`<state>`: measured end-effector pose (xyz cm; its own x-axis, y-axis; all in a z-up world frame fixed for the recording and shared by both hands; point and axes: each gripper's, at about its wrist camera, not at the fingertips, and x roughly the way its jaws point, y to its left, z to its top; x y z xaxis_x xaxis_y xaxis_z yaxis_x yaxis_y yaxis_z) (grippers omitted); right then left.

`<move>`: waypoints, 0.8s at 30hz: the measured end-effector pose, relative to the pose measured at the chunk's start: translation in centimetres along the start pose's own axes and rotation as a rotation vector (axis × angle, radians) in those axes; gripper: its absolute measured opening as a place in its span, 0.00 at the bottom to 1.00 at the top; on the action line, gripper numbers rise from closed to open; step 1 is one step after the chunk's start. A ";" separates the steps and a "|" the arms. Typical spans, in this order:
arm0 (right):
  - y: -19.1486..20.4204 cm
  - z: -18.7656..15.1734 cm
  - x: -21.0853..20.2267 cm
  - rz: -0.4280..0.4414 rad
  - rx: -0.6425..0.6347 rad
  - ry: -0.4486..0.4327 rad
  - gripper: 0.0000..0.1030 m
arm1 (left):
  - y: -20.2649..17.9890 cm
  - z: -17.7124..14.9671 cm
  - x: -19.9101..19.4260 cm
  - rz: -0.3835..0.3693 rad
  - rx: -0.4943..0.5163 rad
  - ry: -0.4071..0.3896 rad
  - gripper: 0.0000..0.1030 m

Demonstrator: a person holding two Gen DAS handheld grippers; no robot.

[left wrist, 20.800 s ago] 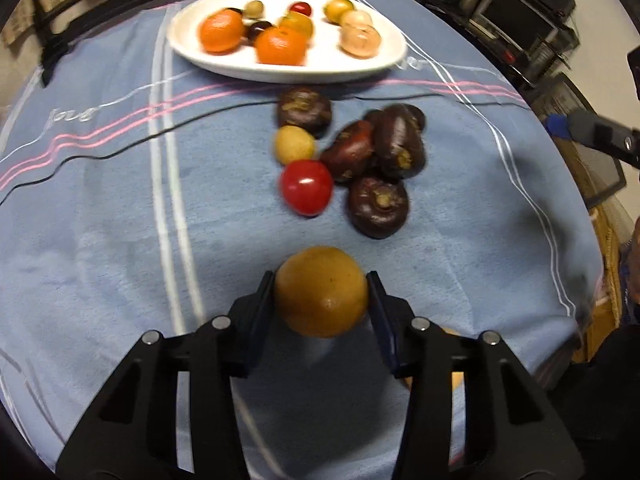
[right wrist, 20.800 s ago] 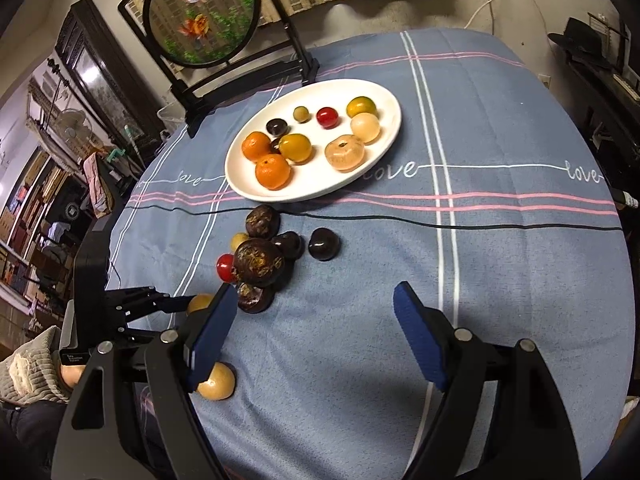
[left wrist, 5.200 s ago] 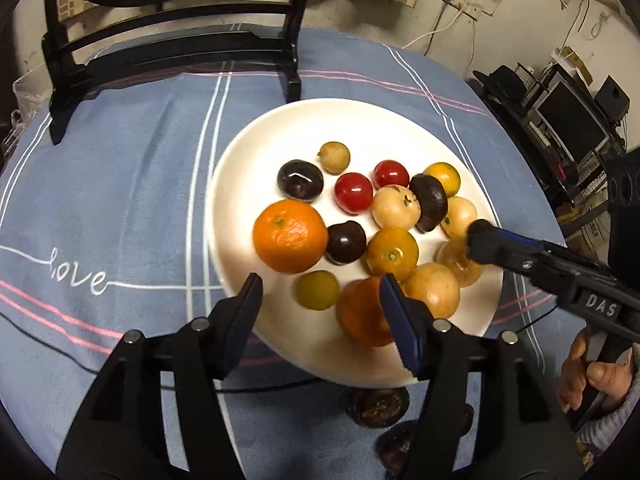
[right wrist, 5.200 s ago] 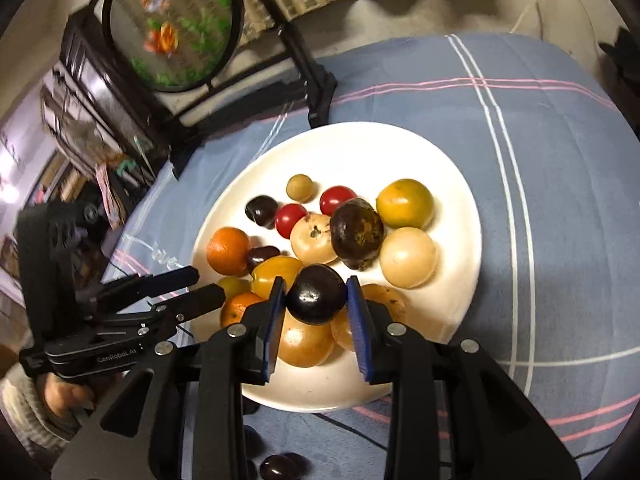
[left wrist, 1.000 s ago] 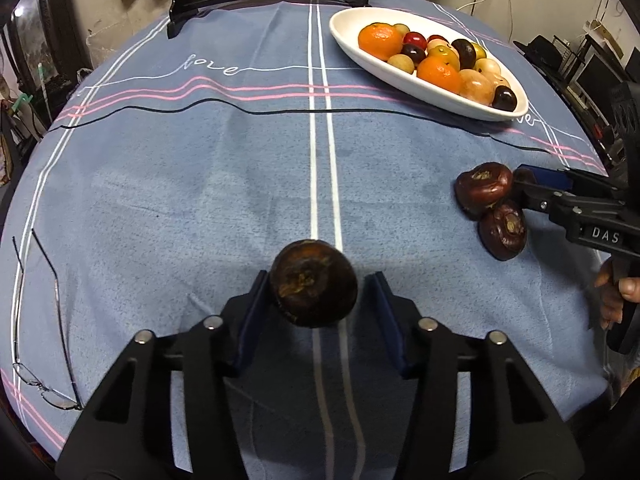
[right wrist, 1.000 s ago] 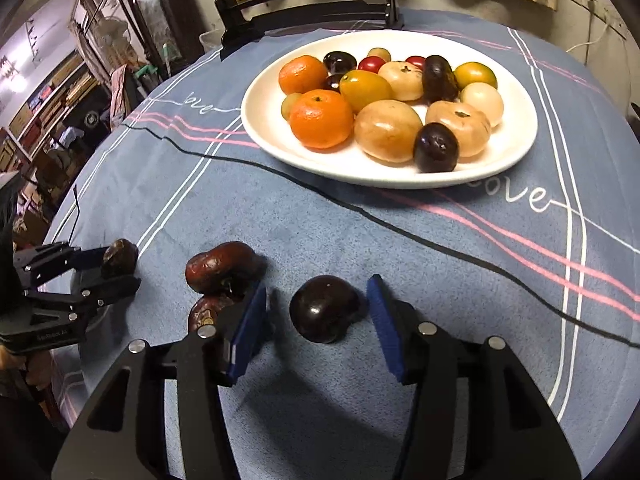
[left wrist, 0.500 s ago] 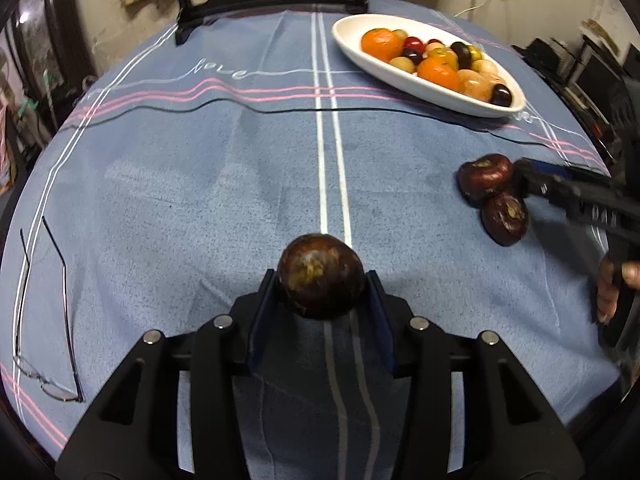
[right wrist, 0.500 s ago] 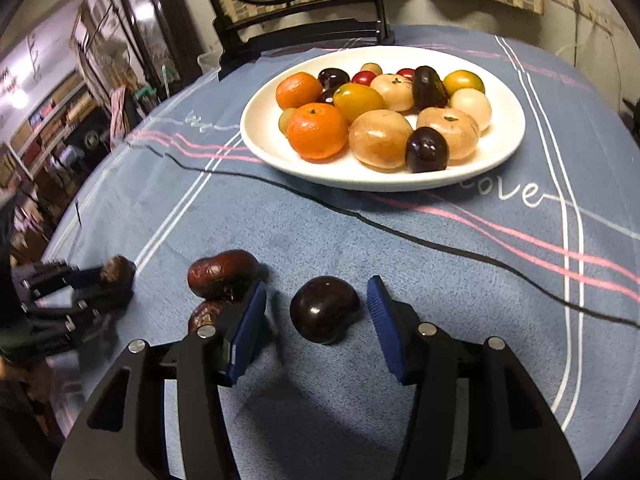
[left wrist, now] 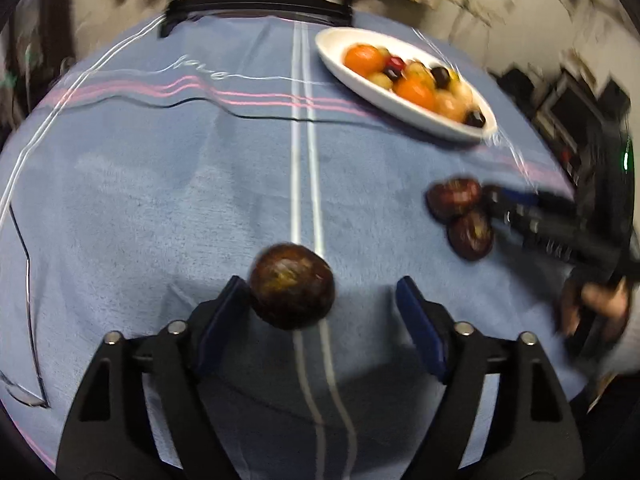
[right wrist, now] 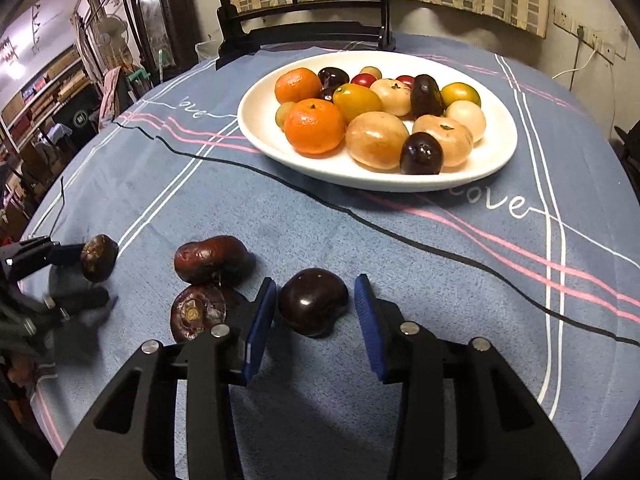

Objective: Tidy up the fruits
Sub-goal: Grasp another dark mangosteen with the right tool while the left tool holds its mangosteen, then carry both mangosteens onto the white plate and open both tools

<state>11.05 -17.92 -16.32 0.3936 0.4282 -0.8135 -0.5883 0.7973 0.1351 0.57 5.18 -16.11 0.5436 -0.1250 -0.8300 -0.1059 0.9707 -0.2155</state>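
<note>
In the left wrist view my left gripper (left wrist: pixel 320 294) is opening over the blue tablecloth. A round brown fruit (left wrist: pixel 292 286) lies between its jaws, against the left pad and well apart from the right pad. In the right wrist view my right gripper (right wrist: pixel 314 312) is closing around a dark purple fruit (right wrist: pixel 312 300) on the cloth, with thin gaps still showing at both pads. Two wrinkled brown fruits (right wrist: pixel 212 258) (right wrist: pixel 198 310) lie just left of it. The white plate (right wrist: pixel 360 182) behind holds several oranges, yellow, red and dark fruits.
A pair of glasses (left wrist: pixel 24 280) lies near the table's left edge. A black stand with a round frame (right wrist: pixel 304 20) rises behind the plate. A person's hand (left wrist: pixel 600 300) holds the right gripper at the table's right edge. Shelves and clutter surround the table.
The left jaws have spread wide and the right pad has come off the brown fruit. The right jaws have narrowed around the dark purple fruit. Neither hand has shifted much.
</note>
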 end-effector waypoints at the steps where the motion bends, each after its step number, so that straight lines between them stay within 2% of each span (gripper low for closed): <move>1: -0.1 0.1 0.1 0.002 0.006 0.002 0.41 | 0.3 0.2 0.0 0.027 -0.008 0.000 0.46; 2: -0.2 0.2 0.1 0.007 0.013 0.003 0.41 | 0.6 0.3 0.0 0.059 -0.001 0.002 0.42; 7: -0.1 0.2 0.1 -0.004 0.003 0.001 0.39 | 0.1 0.5 0.1 0.087 0.041 0.005 0.42; 10: -0.3 0.0 -0.2 0.006 0.023 0.000 0.31 | 0.6 0.8 0.1 0.060 0.013 0.005 0.41; 16: -0.8 -0.8 -1.4 0.042 0.072 0.004 0.30 | -0.4 0.5 0.1 0.081 0.068 0.005 0.41; 19: -0.4 -1.3 -2.0 0.040 0.055 0.007 0.30 | -0.7 0.5 0.2 0.078 0.081 0.006 0.41; 24: 0.5 -3.3 -3.4 0.041 0.012 0.031 0.30 | -1.5 0.6 -1.0 0.028 0.109 -0.012 0.41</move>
<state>7.06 -20.36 -15.31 0.3471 0.4471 -0.8244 -0.5949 0.7845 0.1749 0.67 3.98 -14.69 0.5516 -0.0953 -0.8287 -0.0303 0.9905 -0.1341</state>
